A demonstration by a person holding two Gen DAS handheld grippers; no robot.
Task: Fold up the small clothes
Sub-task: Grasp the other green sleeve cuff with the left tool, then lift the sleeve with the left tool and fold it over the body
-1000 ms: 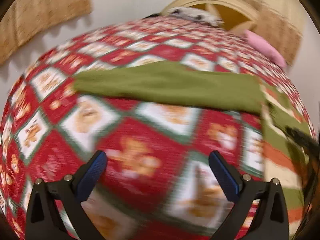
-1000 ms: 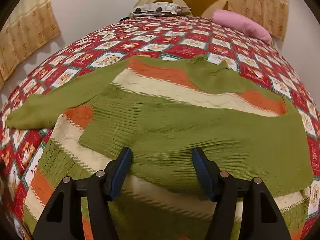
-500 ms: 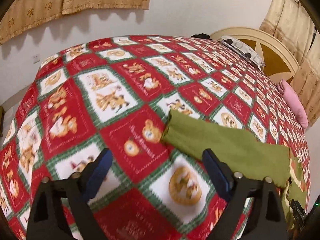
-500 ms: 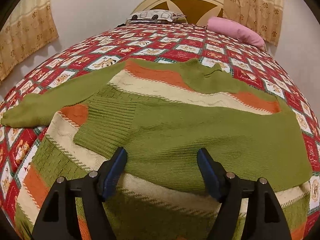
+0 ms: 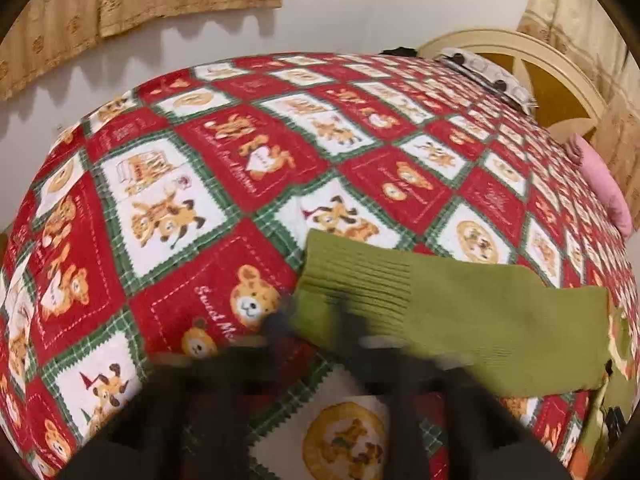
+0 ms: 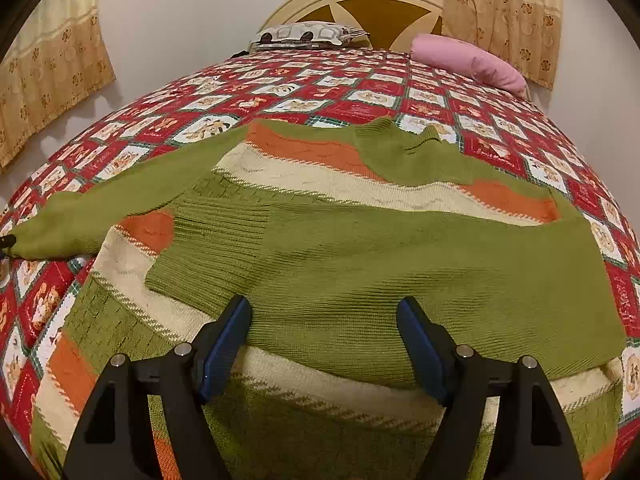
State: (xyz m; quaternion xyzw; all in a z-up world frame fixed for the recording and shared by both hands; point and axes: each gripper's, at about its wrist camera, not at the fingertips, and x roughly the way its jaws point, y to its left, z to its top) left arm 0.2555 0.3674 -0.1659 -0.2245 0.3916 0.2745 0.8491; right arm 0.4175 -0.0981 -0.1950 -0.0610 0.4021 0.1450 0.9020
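- Jaws of the left gripper [image 5: 316,328] are blurred, so I cannot tell their state; they have dropped onto the sleeve [image 5: 420,304] cuff.
- Right gripper [image 6: 324,340] jaws stay spread over the sweater [image 6: 360,248] on the bed [image 6: 500,148].
- Sleeve fold likely comes next.

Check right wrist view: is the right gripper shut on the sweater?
No. The right gripper hangs open, jaws wide apart above the sweater, with no fabric pinched between them.
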